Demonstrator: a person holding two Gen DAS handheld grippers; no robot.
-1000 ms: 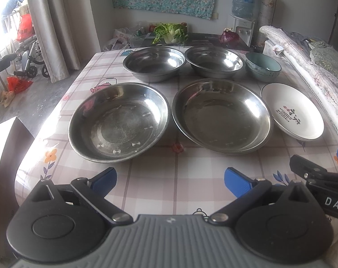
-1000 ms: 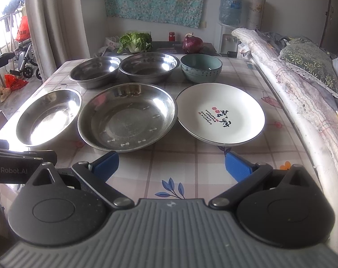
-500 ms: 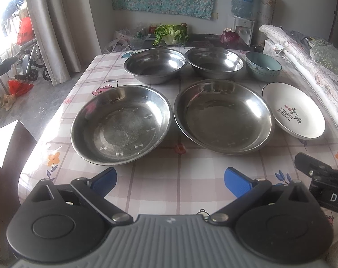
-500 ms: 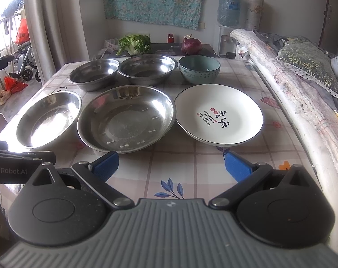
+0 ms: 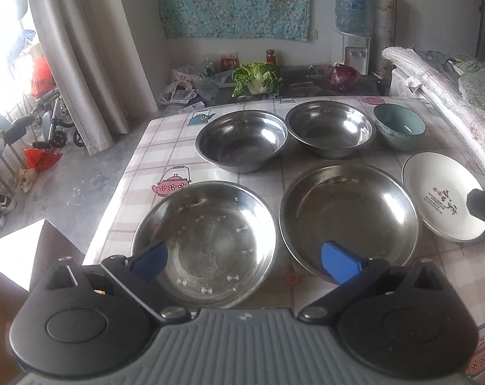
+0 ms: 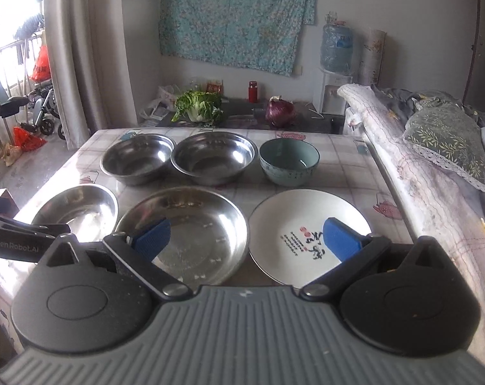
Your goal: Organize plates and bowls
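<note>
- Plates and bowls stand in two rows on a table [image 5: 165,147] covered with a checked cloth printed with teapots; a curtain [image 5: 82,48] hangs at the left, a patterned blue cloth [image 6: 236,16] on the back wall, and a water dispenser [image 5: 351,25] in the corner.
- Back row, left to right: a steel bowl [image 5: 242,139], a second steel bowl [image 5: 330,128] and a teal ceramic bowl [image 5: 399,126], each just beside the next.
- Front row: a wide steel plate [image 5: 207,243], another steel plate [image 5: 348,221] and a white plate with red and black writing [image 6: 306,231].
- Beyond the far edge lie a leafy cabbage [image 6: 199,106] and a red onion [image 6: 280,112] on a dark surface.
- The left gripper [image 5: 242,258] hovers with its blue fingers spread wide and empty, one over the left steel plate, the other over the near rim of the middle one.
- The right gripper [image 6: 247,239] is likewise spread and empty, straddling the gap between the middle steel plate and the white plate.
- A rolled quilt [image 6: 419,173] borders the table's right edge; the left edge drops to open floor, with a wheelchair [image 5: 50,122] by the window.
- Bare cloth is limited to the back corners and narrow strips between dishes.
</note>
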